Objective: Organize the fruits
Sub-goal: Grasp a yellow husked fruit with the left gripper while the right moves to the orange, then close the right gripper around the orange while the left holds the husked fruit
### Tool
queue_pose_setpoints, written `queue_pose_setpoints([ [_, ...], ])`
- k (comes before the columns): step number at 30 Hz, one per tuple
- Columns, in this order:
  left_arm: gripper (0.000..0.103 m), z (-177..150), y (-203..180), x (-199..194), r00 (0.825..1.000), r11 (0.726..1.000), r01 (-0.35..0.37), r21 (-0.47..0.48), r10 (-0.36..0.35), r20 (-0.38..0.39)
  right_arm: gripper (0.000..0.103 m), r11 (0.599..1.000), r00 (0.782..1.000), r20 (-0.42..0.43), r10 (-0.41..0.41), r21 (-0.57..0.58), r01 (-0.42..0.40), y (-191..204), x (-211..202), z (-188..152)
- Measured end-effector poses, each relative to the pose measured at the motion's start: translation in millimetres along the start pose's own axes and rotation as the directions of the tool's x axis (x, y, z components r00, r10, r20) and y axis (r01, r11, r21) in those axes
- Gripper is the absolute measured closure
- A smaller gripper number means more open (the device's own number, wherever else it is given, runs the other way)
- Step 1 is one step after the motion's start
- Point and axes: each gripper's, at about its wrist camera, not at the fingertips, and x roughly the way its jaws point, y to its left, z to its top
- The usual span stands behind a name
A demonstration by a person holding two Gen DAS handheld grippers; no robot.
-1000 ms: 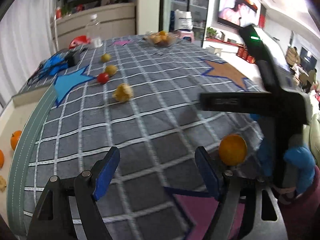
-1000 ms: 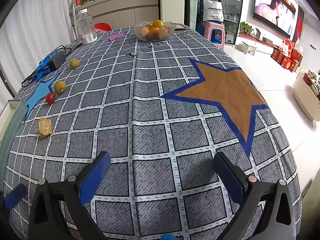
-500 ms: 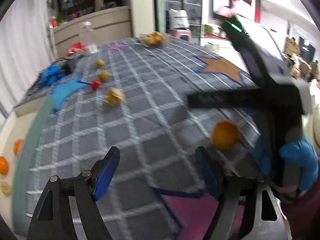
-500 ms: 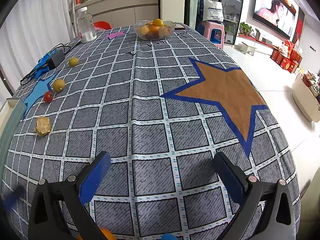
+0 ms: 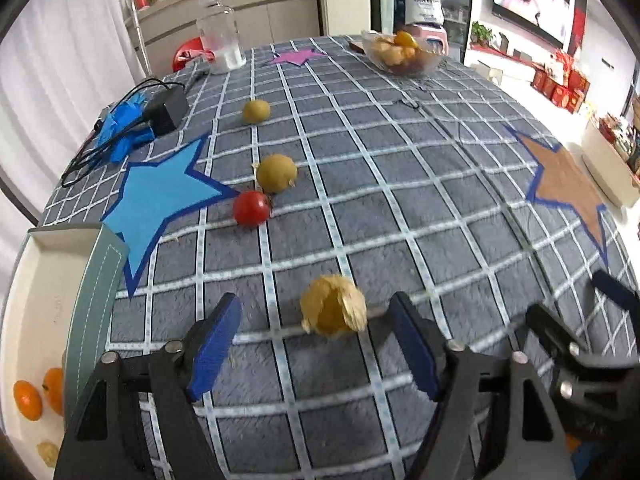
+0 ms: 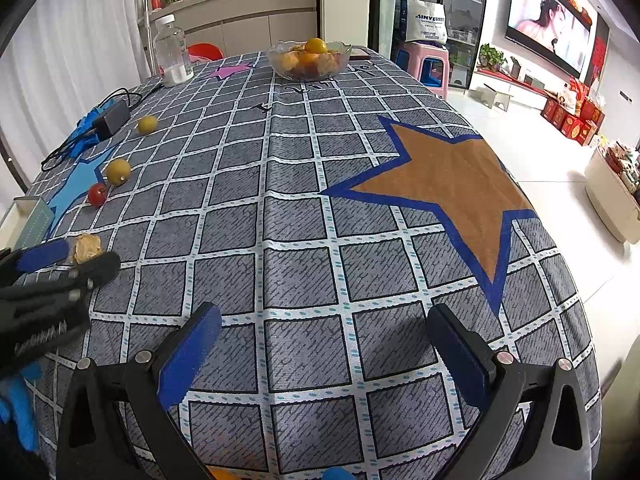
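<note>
My left gripper (image 5: 316,334) is open, low over the checked tablecloth, with a husked yellow fruit (image 5: 333,310) lying between its fingertips, untouched. Beyond it lie a red tomato (image 5: 251,208) and two yellow-green fruits (image 5: 276,173) (image 5: 256,111). A glass bowl (image 5: 404,56) of fruit stands at the far end. My right gripper (image 6: 324,342) is open and empty over the near table edge. In the right wrist view the left gripper (image 6: 60,258) reaches the husked fruit (image 6: 85,248) at the left; the tomato (image 6: 97,194), the yellow fruits (image 6: 118,171) and the bowl (image 6: 309,60) also show.
A clear bottle (image 5: 221,32) and a black adapter with blue cable (image 5: 160,110) sit at the far left. A white tray (image 5: 36,280) with oranges (image 5: 28,399) lies below the table's left edge. An orange fruit (image 6: 222,473) peeks at the right view's bottom edge.
My left gripper has swung left and forward across the table, from beside the orange near the right gripper to around the husked fruit. The right gripper has barely moved.
</note>
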Motion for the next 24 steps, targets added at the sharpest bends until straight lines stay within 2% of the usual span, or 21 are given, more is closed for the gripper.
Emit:
queue_pose_setpoints([
  [2, 0.068, -2, 4, -3, 1.0, 1.0, 0.005, -0.011, -0.005, -0.001, 0.0, 1.0, 1.0, -0.001, -0.003, -0.002, 0.003, 0, 0, 0],
  [3, 0.075, -4, 7, -5, 1.0, 1.0, -0.001, -0.02, 0.001, -0.004, 0.0, 1.0, 1.0, -0.001, -0.001, -0.001, 0.001, 0, 0, 0],
  [5, 0.076, -10, 15, -10, 1.0, 0.999, -0.019, -0.044, 0.019, -0.001, 0.0, 1.0, 1.0, -0.001, 0.0, 0.0, 0.0, -1, 0, 0],
  [7, 0.076, -21, 26, -20, 1.0, 0.997, -0.007, -0.071, 0.008, 0.018, 0.0, 1.0, 1.0, -0.002, -0.001, -0.001, 0.001, -1, 0, 0],
  [10, 0.076, -51, 43, -43, 0.997, 0.995, 0.001, -0.102, 0.008, 0.082, 0.0, 1.0, 1.0, -0.004, -0.005, -0.007, 0.005, 0, 1, 0],
  [14, 0.075, -77, 51, -50, 0.989, 0.995, -0.025, -0.1, 0.039, 0.14, 0.0, 1.0, 1.0, -0.005, -0.009, -0.009, 0.009, 0, 1, 0],
  [22, 0.076, -78, 54, -41, 0.99, 0.994, 0.008, -0.105, 0.007, 0.144, 0.0, 1.0, 1.0, -0.031, -0.001, 0.0, 0.001, -2, 0, 2],
  [24, 0.075, -79, 57, -41, 0.989, 0.993, 0.029, -0.115, -0.012, 0.147, 0.0, 0.999, 0.999, 0.008, 0.031, 0.013, -0.031, -5, -15, -6],
])
